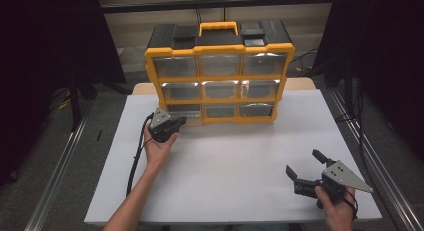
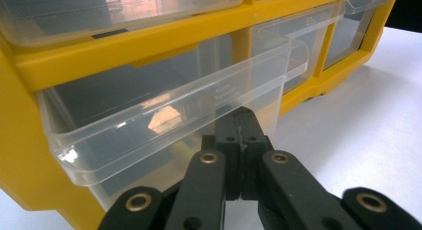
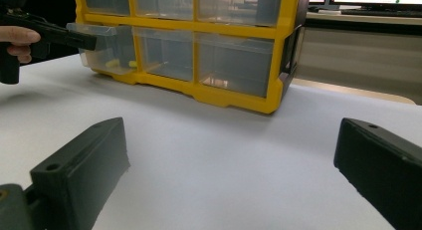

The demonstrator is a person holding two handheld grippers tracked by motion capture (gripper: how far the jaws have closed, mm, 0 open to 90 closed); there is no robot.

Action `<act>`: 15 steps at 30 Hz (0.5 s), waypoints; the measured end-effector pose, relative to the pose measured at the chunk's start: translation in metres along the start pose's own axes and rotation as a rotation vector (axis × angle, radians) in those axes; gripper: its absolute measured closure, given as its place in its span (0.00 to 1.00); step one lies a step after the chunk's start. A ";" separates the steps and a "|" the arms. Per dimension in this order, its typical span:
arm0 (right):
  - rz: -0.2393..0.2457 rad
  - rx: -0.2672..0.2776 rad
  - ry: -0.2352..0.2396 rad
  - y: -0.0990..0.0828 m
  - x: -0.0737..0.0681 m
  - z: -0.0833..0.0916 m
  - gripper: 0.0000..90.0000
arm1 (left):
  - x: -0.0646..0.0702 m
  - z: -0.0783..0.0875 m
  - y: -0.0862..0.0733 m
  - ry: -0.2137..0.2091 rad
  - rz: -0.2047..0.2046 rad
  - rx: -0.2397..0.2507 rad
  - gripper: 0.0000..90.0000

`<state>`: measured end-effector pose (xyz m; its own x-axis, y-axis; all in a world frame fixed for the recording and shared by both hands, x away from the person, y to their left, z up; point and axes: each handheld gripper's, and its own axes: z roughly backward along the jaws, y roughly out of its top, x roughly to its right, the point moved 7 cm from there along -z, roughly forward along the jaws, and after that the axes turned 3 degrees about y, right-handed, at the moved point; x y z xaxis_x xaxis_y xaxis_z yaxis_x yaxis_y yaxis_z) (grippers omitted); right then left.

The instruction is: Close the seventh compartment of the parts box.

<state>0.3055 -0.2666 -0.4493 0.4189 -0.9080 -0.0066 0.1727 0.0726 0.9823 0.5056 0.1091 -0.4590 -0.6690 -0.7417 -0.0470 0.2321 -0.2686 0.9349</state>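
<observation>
A yellow-and-black drawer organizer with clear drawers stands at the back of the white table. Its bottom-left drawer sticks out a little from the frame. My left gripper is shut, and its tips rest against that drawer's clear front, just under the handle lip. In the left gripper view my left gripper has its jaws pressed together with nothing between them. Small yellow pieces lie inside the drawer. My right gripper stands open near the front right corner, holding nothing.
The organizer has three rows of three drawers and a yellow carry handle on top. White tabletop stretches between it and my right gripper. A black cable trails from the left gripper along the table's left side.
</observation>
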 end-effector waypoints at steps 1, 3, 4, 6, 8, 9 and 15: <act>0.000 0.000 0.000 0.000 0.000 0.000 0.01 | 0.000 0.000 0.000 0.001 0.001 -0.003 1.00; 0.000 0.001 -0.001 0.000 0.000 0.000 0.01 | -0.001 0.000 0.000 0.006 -0.002 -0.005 1.00; 0.000 0.001 -0.001 0.000 0.000 0.000 0.01 | -0.001 -0.001 0.000 0.005 -0.002 -0.006 1.00; 0.000 0.001 -0.001 0.000 0.000 0.000 0.01 | -0.001 -0.002 0.000 0.005 -0.001 -0.005 1.00; -0.001 0.001 -0.001 0.000 0.000 0.000 0.01 | -0.001 -0.002 0.001 0.008 0.005 -0.002 1.00; 0.000 0.002 0.001 0.000 0.000 0.000 0.01 | -0.001 -0.003 0.001 0.007 0.005 -0.002 1.00; -0.001 -0.003 0.001 0.000 0.000 0.000 0.01 | -0.002 -0.003 0.001 0.008 0.005 -0.007 1.00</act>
<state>0.3054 -0.2666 -0.4495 0.4199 -0.9075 -0.0077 0.1754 0.0728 0.9818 0.5092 0.1083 -0.4592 -0.6622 -0.7480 -0.0452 0.2402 -0.2690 0.9327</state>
